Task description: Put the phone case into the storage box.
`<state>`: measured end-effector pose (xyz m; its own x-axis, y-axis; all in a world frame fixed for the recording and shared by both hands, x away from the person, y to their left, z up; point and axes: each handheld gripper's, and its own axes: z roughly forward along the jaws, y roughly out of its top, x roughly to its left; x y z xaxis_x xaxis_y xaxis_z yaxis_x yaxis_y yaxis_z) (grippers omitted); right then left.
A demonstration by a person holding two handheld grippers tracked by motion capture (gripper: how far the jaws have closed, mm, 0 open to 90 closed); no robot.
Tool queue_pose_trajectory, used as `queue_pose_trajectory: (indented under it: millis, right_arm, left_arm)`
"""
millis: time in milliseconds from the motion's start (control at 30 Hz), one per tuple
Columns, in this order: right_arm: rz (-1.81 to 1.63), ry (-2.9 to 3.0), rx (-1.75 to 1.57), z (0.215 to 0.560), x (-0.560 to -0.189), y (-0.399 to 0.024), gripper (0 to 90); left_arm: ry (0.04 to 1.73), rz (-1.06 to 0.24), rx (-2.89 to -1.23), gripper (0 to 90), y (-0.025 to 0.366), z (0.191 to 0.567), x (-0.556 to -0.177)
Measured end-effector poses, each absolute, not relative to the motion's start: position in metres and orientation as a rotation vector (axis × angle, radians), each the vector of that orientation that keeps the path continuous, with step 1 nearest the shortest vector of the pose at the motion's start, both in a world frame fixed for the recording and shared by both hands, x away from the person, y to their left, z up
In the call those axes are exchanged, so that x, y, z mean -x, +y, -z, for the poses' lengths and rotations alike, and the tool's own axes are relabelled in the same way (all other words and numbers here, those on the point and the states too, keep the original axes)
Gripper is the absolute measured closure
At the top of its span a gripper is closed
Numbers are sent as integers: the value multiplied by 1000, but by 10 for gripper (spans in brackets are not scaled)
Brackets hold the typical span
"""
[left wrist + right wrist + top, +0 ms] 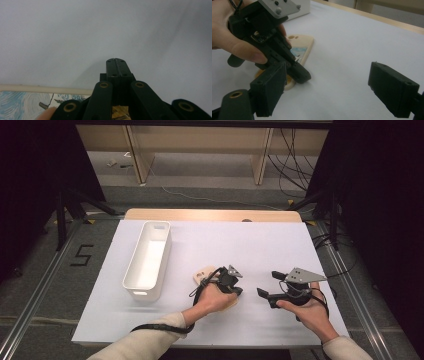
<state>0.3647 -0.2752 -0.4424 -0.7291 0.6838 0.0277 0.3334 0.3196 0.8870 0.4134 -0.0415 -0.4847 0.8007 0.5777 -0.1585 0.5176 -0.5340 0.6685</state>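
In the high view, a white table carries a long white bin on its left half, set lengthwise away from the person. Just right of the bin's near end lies a flat beige board, and the left gripper hangs over it, held in the left hand; most of the board is hidden under that hand. The right gripper sits a little to the right, apart from the board, in the right hand, its jaws spread and pointing left toward the other gripper. In the left gripper view, the two black jaws meet with no gap, closed on nothing, their tips above the bare white table; a strip of the board with a blue painted picture shows at the lower left, under the gripper's body. In the right gripper view, the right gripper's own jaws stand wide apart with only the table between them. Beyond them the left gripper points down, its closed tip at the board's near edge; it seems to touch there, though the angle leaves that unsure. The bin's corner shows at the top.
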Motion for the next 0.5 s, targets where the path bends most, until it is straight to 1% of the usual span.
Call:
queue_pose_trajectory:
  millis: [367,500]
  right_arm:
    - [-1377,2236,-909,442,-365,-275,161]
    - [-1377,2237,-908,442,-364,-276,161]
  left_arm:
    - [787,-91,-2280,899,-41,482,-411]
    - [771,-64,-2301,899,-39,480,-407]
